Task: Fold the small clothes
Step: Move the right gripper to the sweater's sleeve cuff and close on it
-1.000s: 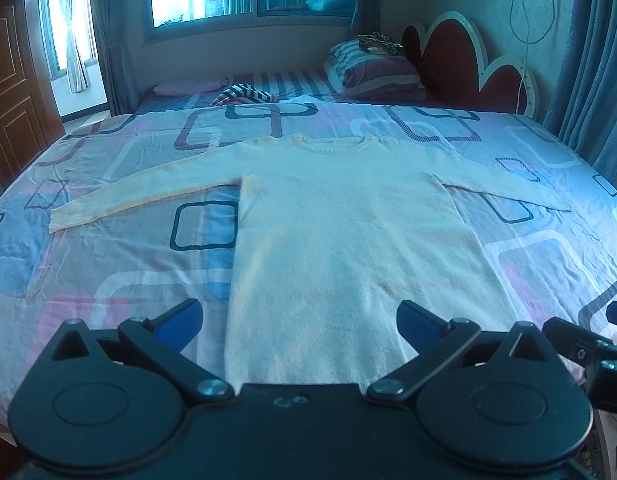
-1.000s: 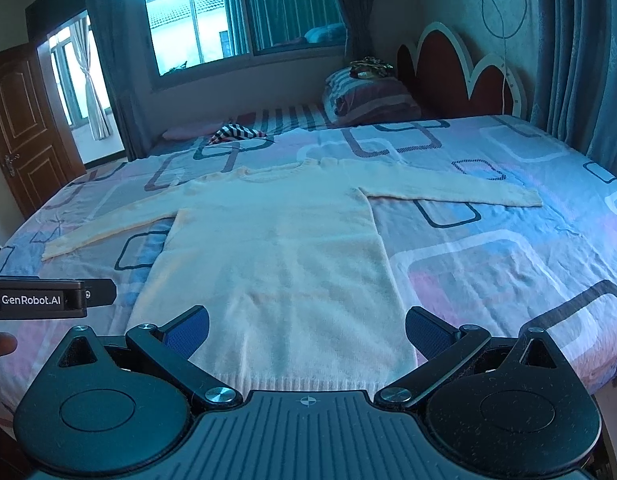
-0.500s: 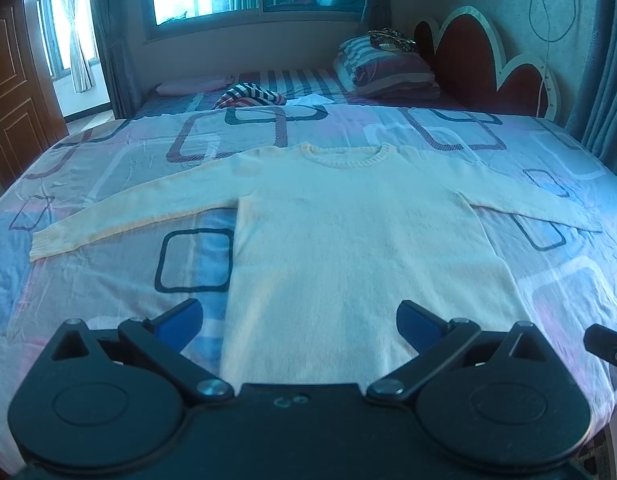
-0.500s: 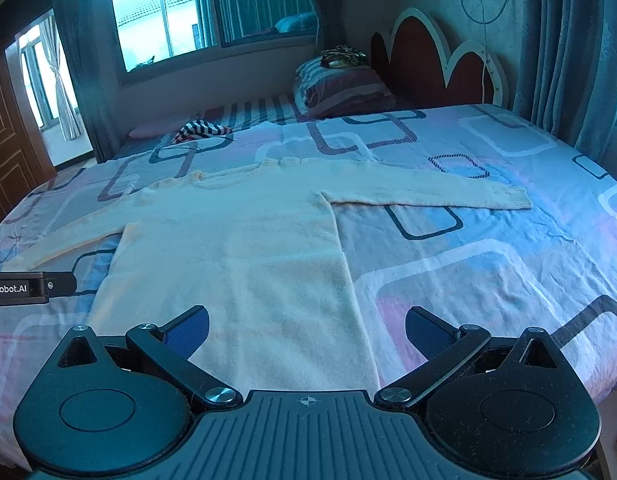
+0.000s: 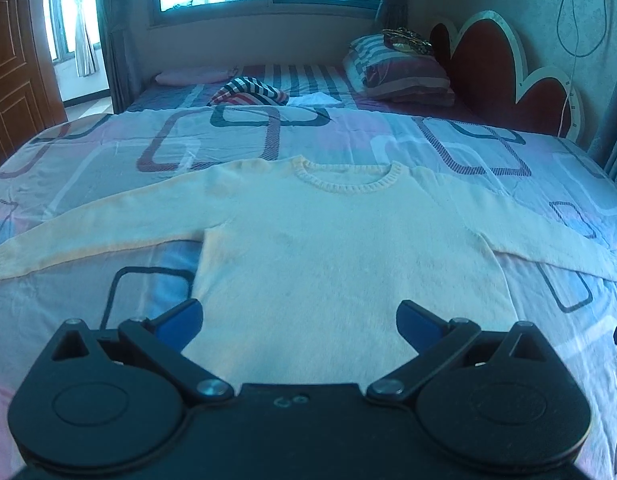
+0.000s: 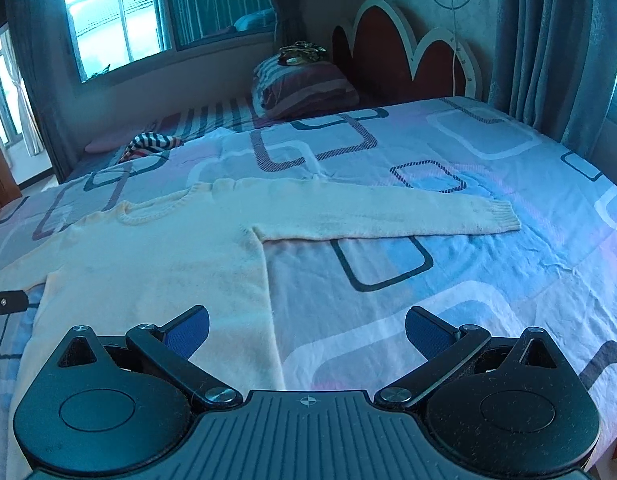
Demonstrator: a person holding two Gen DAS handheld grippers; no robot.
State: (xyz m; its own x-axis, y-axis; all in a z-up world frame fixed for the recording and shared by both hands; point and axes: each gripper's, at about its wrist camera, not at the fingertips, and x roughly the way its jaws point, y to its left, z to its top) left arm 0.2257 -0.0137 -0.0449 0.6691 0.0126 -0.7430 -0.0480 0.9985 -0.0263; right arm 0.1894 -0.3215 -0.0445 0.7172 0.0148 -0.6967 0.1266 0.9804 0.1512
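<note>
A cream long-sleeved sweater lies flat on the bed, neck away from me, both sleeves spread out to the sides. My left gripper is open and empty, hovering over the sweater's lower body. My right gripper is open and empty, over the sweater's right side edge. The right sleeve stretches out to the right, its cuff flat on the sheet. The left sleeve cuff reaches the left edge of the left wrist view.
The bed sheet has blue, pink and white rectangles. A striped cloth and stacked pillows lie at the far side near the red headboard. Curtains hang at the right. A wooden door stands at the left.
Both grippers have moved forward over the bed, so the sweater looks larger. The right gripper's view has swung right toward the right sleeve. Both grippers stay open.
</note>
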